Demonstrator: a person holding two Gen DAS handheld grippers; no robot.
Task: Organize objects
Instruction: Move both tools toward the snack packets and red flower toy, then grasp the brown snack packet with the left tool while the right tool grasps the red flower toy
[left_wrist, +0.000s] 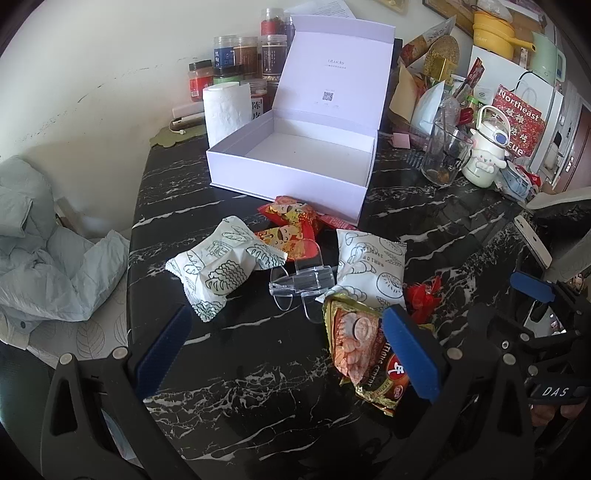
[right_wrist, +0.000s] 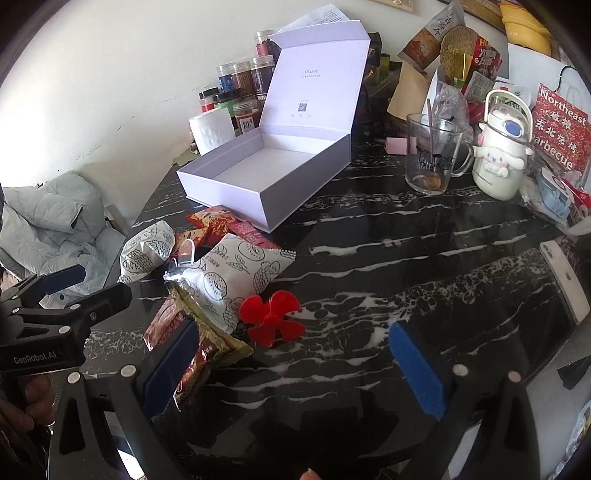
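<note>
Left gripper: your jaws are spread wide with nothing between them, low over the black marble worktop.
Right gripper: same deal, jaws wide apart and empty, hanging just short of the red flower clip.
Gold snack bag: lying flat right by your left gripper's right pad, partly tucked under it.
Clear plastic piece: sits between the two white bread packets, left one and right one, touching the right one.
Red wrappers: bunched just behind the packets, up against the box front.
White box: lid standing open, inside looks bare, mid worktop.
Far back: paper roll, jars, glass mug and a white character bottle along the wall.
</note>
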